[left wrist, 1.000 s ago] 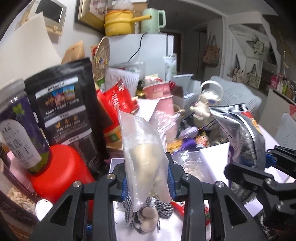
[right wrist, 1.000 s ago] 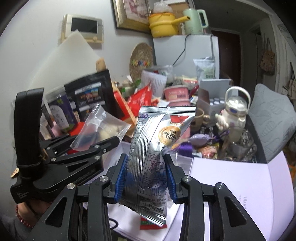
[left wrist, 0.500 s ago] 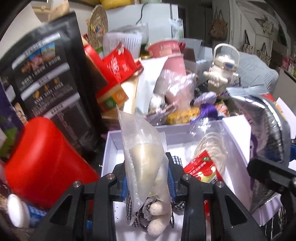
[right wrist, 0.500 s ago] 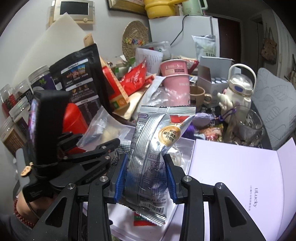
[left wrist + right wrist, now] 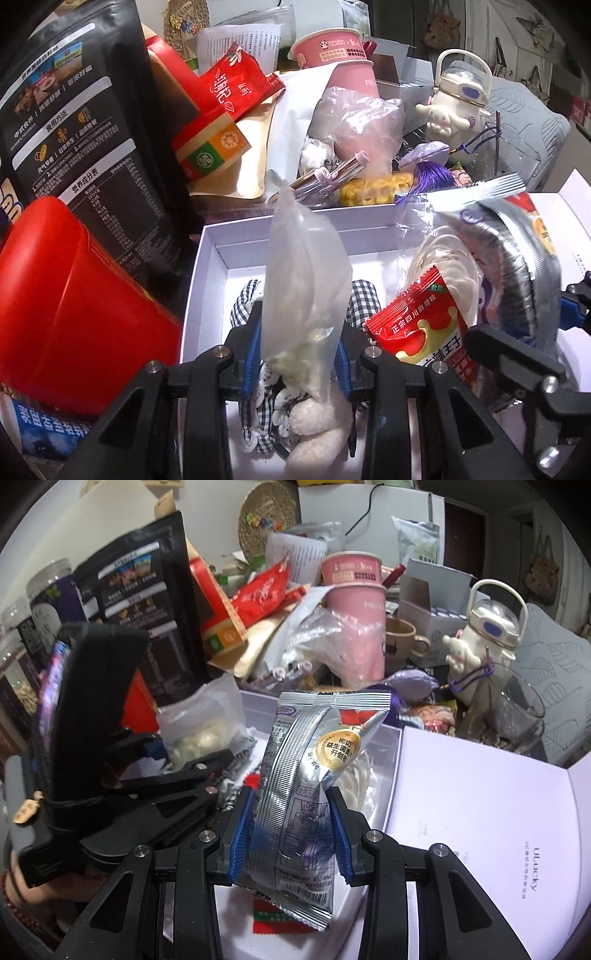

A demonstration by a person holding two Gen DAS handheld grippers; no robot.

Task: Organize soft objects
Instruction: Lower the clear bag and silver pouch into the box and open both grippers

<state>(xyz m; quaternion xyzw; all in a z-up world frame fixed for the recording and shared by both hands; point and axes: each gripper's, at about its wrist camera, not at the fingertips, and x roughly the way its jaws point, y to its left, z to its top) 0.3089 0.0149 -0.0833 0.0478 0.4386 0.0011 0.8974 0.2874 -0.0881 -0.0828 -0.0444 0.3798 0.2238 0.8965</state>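
My left gripper (image 5: 298, 350) is shut on a clear plastic bag (image 5: 304, 295) with pale contents, held upright over an open white box (image 5: 207, 254). Under the bag, inside the box, lie a black-and-white checked cloth toy (image 5: 364, 301) with a white plush part (image 5: 314, 432), a red snack packet (image 5: 424, 332) and a clear bag of white pieces (image 5: 447, 254). My right gripper (image 5: 290, 823) is shut on a silver foil snack pouch (image 5: 314, 775), held upright over the same box's right side (image 5: 391, 734). In the right wrist view the left gripper (image 5: 184, 771) and its clear bag (image 5: 207, 723) appear at left.
The box's open lid (image 5: 480, 812) lies to the right. A red container (image 5: 74, 306), black pouch (image 5: 81, 122) and jars (image 5: 48, 598) crowd the left. Behind the box are pink cups (image 5: 354, 602), red packets (image 5: 236, 88), a white kettle-shaped bottle (image 5: 487, 635) and a glass (image 5: 517, 716).
Both grippers have sunk and tipped down toward the white box, each still holding its bag. The box interior now fills the lower part of the left wrist view.
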